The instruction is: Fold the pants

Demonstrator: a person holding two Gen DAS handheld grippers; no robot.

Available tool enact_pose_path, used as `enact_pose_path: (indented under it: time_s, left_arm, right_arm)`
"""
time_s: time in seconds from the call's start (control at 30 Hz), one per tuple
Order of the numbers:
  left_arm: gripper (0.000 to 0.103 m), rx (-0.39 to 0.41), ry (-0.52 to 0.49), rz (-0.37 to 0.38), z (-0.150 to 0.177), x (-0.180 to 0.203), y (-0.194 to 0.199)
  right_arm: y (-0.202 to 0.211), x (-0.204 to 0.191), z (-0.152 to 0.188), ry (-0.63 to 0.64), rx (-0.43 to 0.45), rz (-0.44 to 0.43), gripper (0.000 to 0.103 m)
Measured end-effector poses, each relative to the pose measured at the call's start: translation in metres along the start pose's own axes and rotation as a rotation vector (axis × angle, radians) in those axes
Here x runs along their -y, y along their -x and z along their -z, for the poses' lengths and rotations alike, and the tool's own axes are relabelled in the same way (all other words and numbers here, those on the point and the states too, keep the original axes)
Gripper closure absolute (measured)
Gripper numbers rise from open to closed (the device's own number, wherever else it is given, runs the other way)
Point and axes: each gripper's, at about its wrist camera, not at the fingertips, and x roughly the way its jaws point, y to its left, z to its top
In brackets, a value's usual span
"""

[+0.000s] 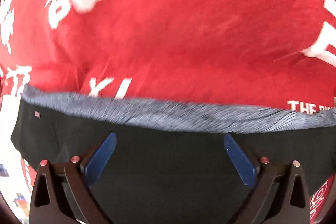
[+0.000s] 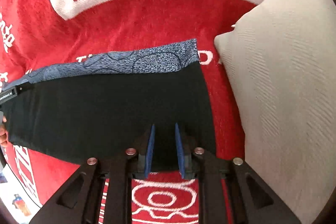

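Black pants with a blue-grey patterned waistband lie flat on a red blanket. Just above the black cloth, below the band, my left gripper hovers wide open, nothing between its blue pads. In the right wrist view the pants form a folded black panel with the patterned band along the far edge. My right gripper points down over the panel's near right corner. Its blue fingers stand a narrow gap apart, and no cloth is pinched between them.
The red blanket with large white lettering covers the whole surface. A grey ribbed pillow lies close to the pants' right edge. At the left edge of the right wrist view are a black tool part and a person's fingers.
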Motion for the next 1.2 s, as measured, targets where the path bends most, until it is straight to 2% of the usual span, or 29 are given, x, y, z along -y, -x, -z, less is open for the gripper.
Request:
enact_pose_path:
  time_s: [0.07,0.17,0.23,0.3,0.33,0.37,0.4,0.47,0.5,0.53,0.57,0.6,0.67,0.73,0.8,0.83,0.87,0.9,0.93,1.0,1.2]
  left_arm:
    - [0.000,0.018,-0.003,0.022,-0.012,0.017,-0.002]
    - [0.000,0.008,0.001,0.071,-0.020,0.047,-0.007]
    - [0.000,0.006,-0.027,0.082,-0.020,0.069,-0.009]
    - [0.000,-0.005,-0.065,0.043,-0.019,0.085,-0.016]
    - [0.000,-0.010,-0.073,0.021,-0.019,0.089,-0.020]
    - [0.000,-0.011,-0.069,0.011,-0.020,0.087,-0.026]
    - [0.000,-0.008,-0.059,0.010,-0.020,0.084,-0.028]
    - [0.000,-0.018,-0.038,-0.017,-0.023,0.073,-0.032]
    - [0.000,-0.023,-0.031,-0.031,-0.025,0.062,-0.030]
    - [0.000,-0.020,-0.028,-0.042,-0.025,0.054,-0.026]
    - [0.000,-0.005,-0.026,-0.049,-0.025,0.043,-0.019]
    - [0.000,0.020,-0.021,-0.043,-0.022,0.028,-0.009]
    - [0.000,0.052,-0.003,-0.050,-0.011,0.002,0.003]
    - [0.000,0.040,0.011,-0.081,0.011,-0.019,0.004]
    - [0.000,-0.041,0.006,-0.129,0.037,-0.038,-0.015]
    - [0.000,-0.074,0.010,-0.137,0.050,-0.046,-0.023]
    - [0.000,-0.019,0.060,-0.090,0.064,-0.056,-0.020]
    - [0.000,-0.010,0.077,-0.078,0.070,-0.060,-0.020]
    - [0.000,-0.020,0.074,-0.071,0.074,-0.061,-0.023]
    - [0.000,-0.007,0.074,-0.075,0.075,-0.062,-0.023]
    - [0.000,0.020,0.027,-0.091,0.080,-0.056,-0.020]
  right_arm:
    - [0.006,-0.007,-0.003,-0.008,0.044,-0.014,0.080]
    - [0.006,-0.015,-0.028,0.002,0.082,-0.062,0.079]
    - [-0.002,-0.026,-0.049,-0.014,0.086,-0.148,0.079]
    - [-0.021,-0.036,-0.066,-0.030,0.031,-0.255,0.079]
    - [-0.037,-0.041,-0.073,-0.037,-0.021,-0.281,0.080]
    - [-0.046,-0.046,-0.076,-0.037,-0.040,-0.255,0.084]
    - [-0.050,-0.047,-0.080,-0.034,-0.023,-0.229,0.085]
    - [-0.050,-0.040,-0.087,-0.049,0.001,-0.106,0.085]
    - [-0.048,-0.028,-0.088,-0.087,0.009,-0.044,0.085]
    - [-0.046,-0.016,-0.087,-0.125,0.007,-0.030,0.085]
    - [-0.039,-0.004,-0.082,-0.160,0.004,-0.041,0.085]
    - [-0.031,-0.001,-0.078,-0.162,0.010,-0.047,0.081]
    - [-0.008,-0.001,-0.059,-0.125,0.040,-0.013,0.076]
    - [0.008,-0.007,-0.025,-0.110,0.060,0.007,0.063]
    - [0.004,-0.006,0.002,-0.146,0.043,0.016,0.057]
    - [0.000,-0.001,0.009,-0.162,0.031,0.005,0.057]
    - [-0.002,0.000,0.020,-0.174,0.058,-0.006,0.057]
    - [0.002,-0.003,0.025,-0.165,0.098,0.006,0.057]
    - [0.004,-0.006,0.028,-0.143,0.098,0.025,0.057]
    - [0.006,-0.014,0.034,-0.129,0.092,0.042,0.056]
    - [0.010,-0.009,0.055,-0.193,0.080,-0.020,0.056]
